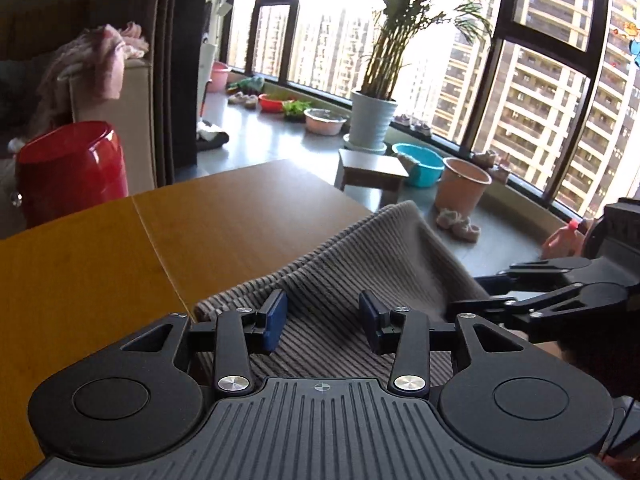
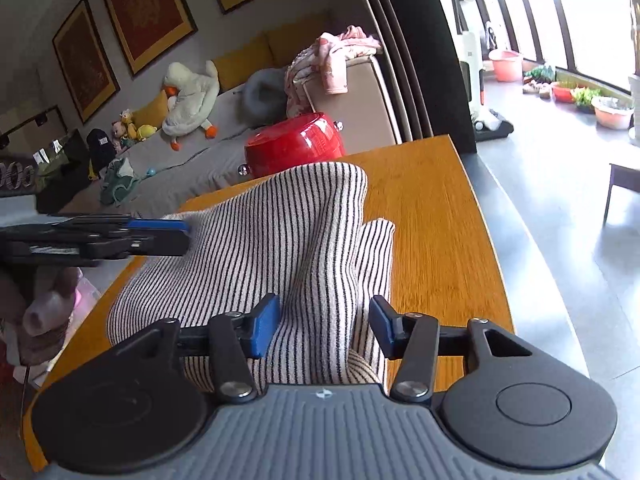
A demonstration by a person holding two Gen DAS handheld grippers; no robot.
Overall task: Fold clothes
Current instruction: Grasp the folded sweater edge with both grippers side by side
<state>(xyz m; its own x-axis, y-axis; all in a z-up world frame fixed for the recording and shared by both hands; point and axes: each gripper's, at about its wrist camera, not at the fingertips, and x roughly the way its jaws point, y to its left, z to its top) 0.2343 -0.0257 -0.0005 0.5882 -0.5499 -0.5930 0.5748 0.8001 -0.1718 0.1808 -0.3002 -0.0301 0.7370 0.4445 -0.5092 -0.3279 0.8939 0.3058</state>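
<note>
A grey-and-white striped knit garment (image 1: 360,256) lies bunched on the wooden table (image 1: 100,264), one fold humped up high. My left gripper (image 1: 323,320) is open, its blue pads wide apart just above the cloth. My right gripper (image 1: 480,292) reaches in from the right at the garment's edge. In the right wrist view the same striped garment (image 2: 280,240) rises between the spread pads of my open right gripper (image 2: 324,328). The left gripper (image 2: 180,236) shows edge-on at the left, at the cloth's raised side. Neither gripper pinches the fabric.
A shiny red bin (image 1: 72,168) (image 2: 296,144) stands beyond the table's far edge, beside a sofa arm draped with pink clothes (image 2: 340,56). The table edge (image 2: 492,240) drops to grey floor with a potted palm (image 1: 370,120), basins and a small stool (image 1: 372,170).
</note>
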